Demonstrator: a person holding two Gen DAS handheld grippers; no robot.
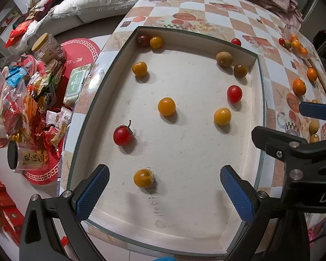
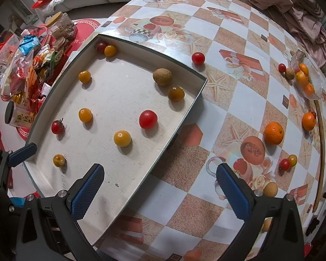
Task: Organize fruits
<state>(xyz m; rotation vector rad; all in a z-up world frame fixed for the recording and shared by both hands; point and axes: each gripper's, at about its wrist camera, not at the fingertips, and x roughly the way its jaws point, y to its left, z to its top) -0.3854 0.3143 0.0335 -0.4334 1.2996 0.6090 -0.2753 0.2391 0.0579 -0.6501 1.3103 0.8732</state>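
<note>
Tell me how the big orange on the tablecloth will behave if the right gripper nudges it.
The orange is round and sits free on the smooth tablecloth, so it would probably roll. Its dimpled peel looks firm, likely grippable. The right gripper is open.

Tray [image 2: 178,128]: on the surface [image 2: 228,113], at its left edge.
In tray: tomatoes [image 1: 166,106], scattered, apart.
Right of tray, on surface: orange [image 2: 273,133], bagged fruit [image 2: 304,80] behind it.
Floor, left: snack packets [image 1: 21,100].

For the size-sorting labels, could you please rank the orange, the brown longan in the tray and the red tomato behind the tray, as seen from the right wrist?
1. orange
2. brown longan
3. red tomato, farthest away, so less sure
</note>
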